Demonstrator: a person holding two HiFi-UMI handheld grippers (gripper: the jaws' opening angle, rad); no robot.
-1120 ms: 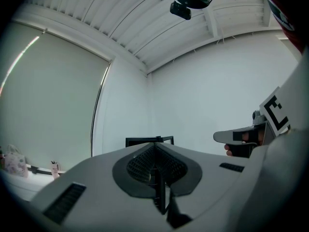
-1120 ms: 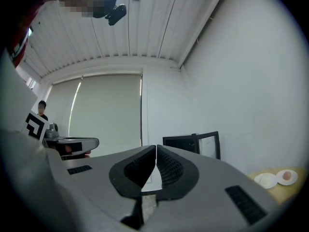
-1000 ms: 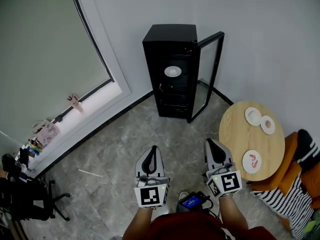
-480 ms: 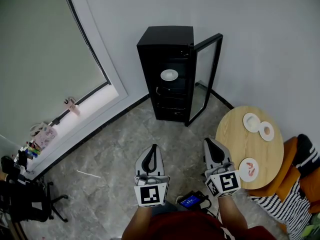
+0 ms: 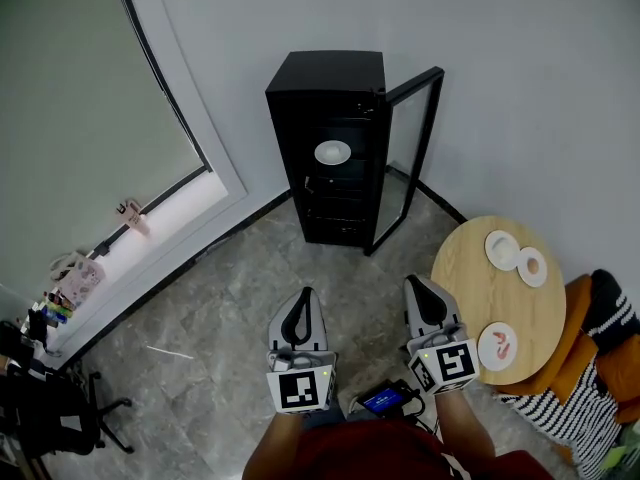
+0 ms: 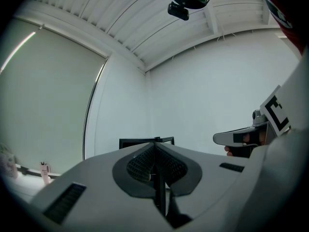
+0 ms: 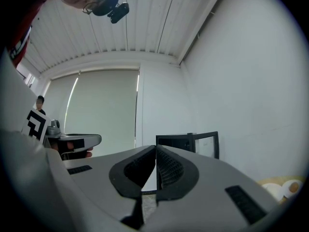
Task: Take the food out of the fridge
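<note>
Grey stone floor (image 5: pixel 220 308) and white walls meet in a corner, and that is where the job waits. From where the person stands, at twelve o'clock, a white dish (image 5: pixel 332 152) sits on an upper shelf of the black fridge (image 5: pixel 325 88). It is presumably the food to fetch, though what lies on it is too small to tell. The fridge's glass door (image 5: pixel 405 158) is swung wide toward one o'clock, so I'd say the shelves can be reached without a hand spared for the handle.

Well short of the fridge, the left gripper (image 5: pixel 304 298) and the right gripper (image 5: pixel 418 286) are held side by side at waist height, both pointing level at the cabinet. In its own view, the left gripper (image 6: pixel 155 151) has its ribbed pads pressed together with nothing between them. The right gripper (image 7: pixel 155 152) is the same, closed and empty. That looks like a carrying posture for the walk in. The jaws would have to part before either could take the dish.

At two o'clock, near the right gripper, stands a round wooden table (image 5: pixel 470 268) bearing three small plates (image 5: pixel 501 247). It seems the likely place to set things down, being a short turn away. A tall window blind (image 5: pixel 80 98) fills ten o'clock.
</note>
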